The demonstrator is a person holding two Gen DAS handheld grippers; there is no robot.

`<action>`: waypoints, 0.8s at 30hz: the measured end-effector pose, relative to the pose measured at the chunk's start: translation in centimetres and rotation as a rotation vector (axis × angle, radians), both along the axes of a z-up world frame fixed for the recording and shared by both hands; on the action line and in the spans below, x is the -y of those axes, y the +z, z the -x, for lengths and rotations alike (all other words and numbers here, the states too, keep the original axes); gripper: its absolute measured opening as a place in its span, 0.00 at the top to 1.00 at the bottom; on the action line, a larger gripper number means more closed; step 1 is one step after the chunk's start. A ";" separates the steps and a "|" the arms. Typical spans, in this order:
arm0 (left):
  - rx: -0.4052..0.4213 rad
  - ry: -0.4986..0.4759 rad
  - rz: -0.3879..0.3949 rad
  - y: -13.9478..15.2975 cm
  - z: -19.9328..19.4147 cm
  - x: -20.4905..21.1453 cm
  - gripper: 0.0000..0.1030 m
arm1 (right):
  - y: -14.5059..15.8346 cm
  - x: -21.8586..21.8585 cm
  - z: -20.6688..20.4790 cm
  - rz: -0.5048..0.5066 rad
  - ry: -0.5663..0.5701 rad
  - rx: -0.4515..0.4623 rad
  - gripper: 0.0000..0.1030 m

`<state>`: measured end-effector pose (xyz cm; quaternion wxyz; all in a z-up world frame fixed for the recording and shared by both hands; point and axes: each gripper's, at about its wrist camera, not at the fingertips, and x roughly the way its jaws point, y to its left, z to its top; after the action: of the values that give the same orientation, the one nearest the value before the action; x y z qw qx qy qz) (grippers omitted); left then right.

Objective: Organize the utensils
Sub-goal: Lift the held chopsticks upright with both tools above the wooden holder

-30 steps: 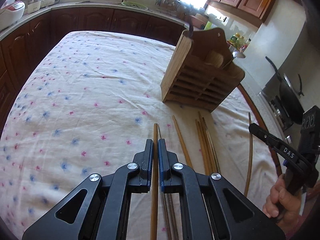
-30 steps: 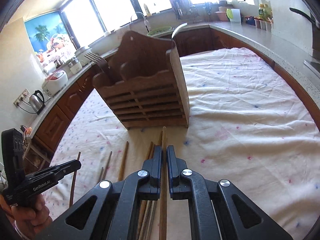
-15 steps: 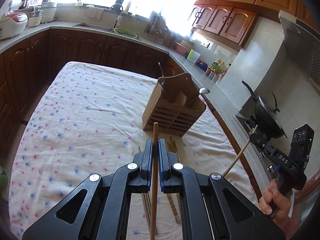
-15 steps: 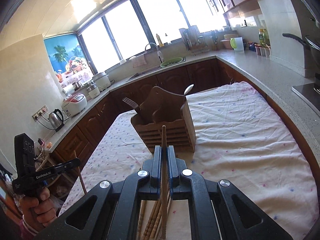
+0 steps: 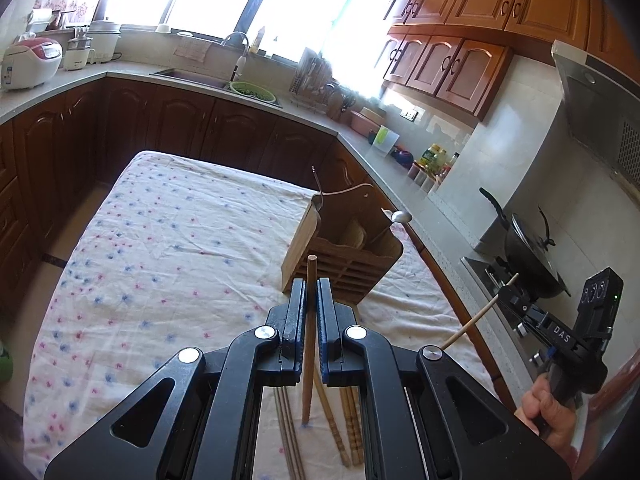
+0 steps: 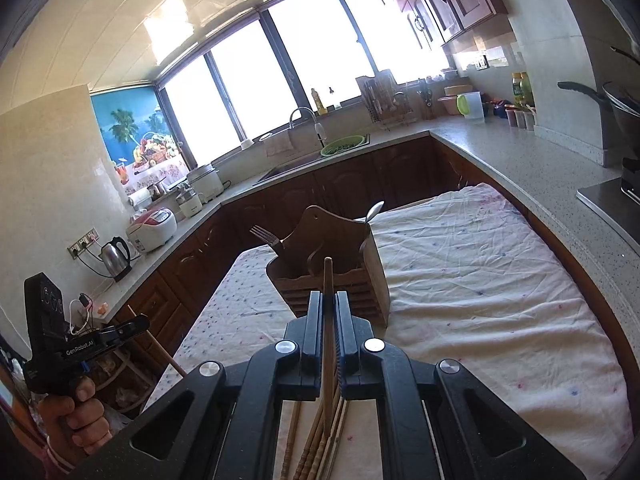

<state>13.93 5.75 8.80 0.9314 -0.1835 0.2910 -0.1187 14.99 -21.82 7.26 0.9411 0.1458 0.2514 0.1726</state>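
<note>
My left gripper (image 5: 309, 284) is shut on a wooden chopstick (image 5: 309, 320), held well above the table. My right gripper (image 6: 329, 296) is shut on another wooden chopstick (image 6: 328, 320), also raised. The right gripper also shows in the left wrist view (image 5: 508, 288), and the left gripper in the right wrist view (image 6: 140, 322). The wooden utensil holder (image 5: 344, 248) stands ahead on the flowered cloth and holds a fork (image 6: 266, 236) and a spoon (image 6: 374, 210). Several loose chopsticks (image 5: 348, 416) lie on the cloth below my grippers.
The table (image 5: 160, 248) has a white flowered cloth. A stone counter (image 6: 540, 168) runs along the right with a black pan (image 5: 528, 256) on the stove. Dark cabinets, a sink (image 6: 304, 160) and appliances line the far wall.
Both grippers have risen from the table, each carrying its chopstick up. The holder and the cloth now look smaller and farther below.
</note>
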 end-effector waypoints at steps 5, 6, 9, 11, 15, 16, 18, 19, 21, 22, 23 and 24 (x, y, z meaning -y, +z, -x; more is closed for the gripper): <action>0.017 -0.005 -0.004 0.7 -0.4 0.5 0.96 | 0.6 0.1 -0.2 -0.004 -0.004 0.019 0.95; 0.023 -0.006 -0.005 0.8 -0.5 0.6 0.96 | 0.7 0.1 -0.3 -0.005 -0.004 0.023 0.95; 0.042 -0.012 -0.010 1.6 -0.9 1.0 0.96 | 1.2 0.2 -0.6 -0.005 -0.008 0.039 0.95; 0.061 -0.015 -0.016 2.3 -1.2 1.3 0.96 | 1.6 0.3 -0.9 -0.006 -0.012 0.051 0.95; 0.112 -0.016 -0.024 4.2 -2.3 1.7 0.96 | 2.9 0.6 -2.0 -0.013 -0.021 0.087 0.95; 0.129 -0.016 -0.023 4.8 -2.8 1.8 0.96 | 3.3 0.7 -2.3 -0.015 -0.026 0.099 0.95; 0.156 -0.010 -0.019 6.0 -3.9 1.8 0.96 | 4.3 0.8 -3.0 -0.018 -0.035 0.128 0.95; 0.172 0.000 -0.019 6.7 -4.5 1.8 0.96 | 4.9 0.8 -3.5 -0.019 -0.042 0.143 0.95; 0.214 0.017 -0.012 8.1 -5.8 1.9 0.96 | 6.0 1.0 -4.5 -0.021 -0.060 0.175 0.95; 0.231 0.027 -0.013 8.8 -6.5 2.0 0.96 | 6.6 1.1 -5.2 -0.025 -0.068 0.189 0.95; 0.245 0.033 -0.008 9.3 -7.2 2.0 0.96 | 7.1 1.1 -5.8 -0.026 -0.076 0.202 0.95; 0.260 0.039 -0.006 9.7 -7.9 2.2 0.96 | 7.5 1.1 -6.5 -0.027 -0.083 0.215 0.95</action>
<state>21.80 3.57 18.53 0.9639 -0.1695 0.1645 -0.1227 21.46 -22.95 14.79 0.9670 0.1493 0.1405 0.1513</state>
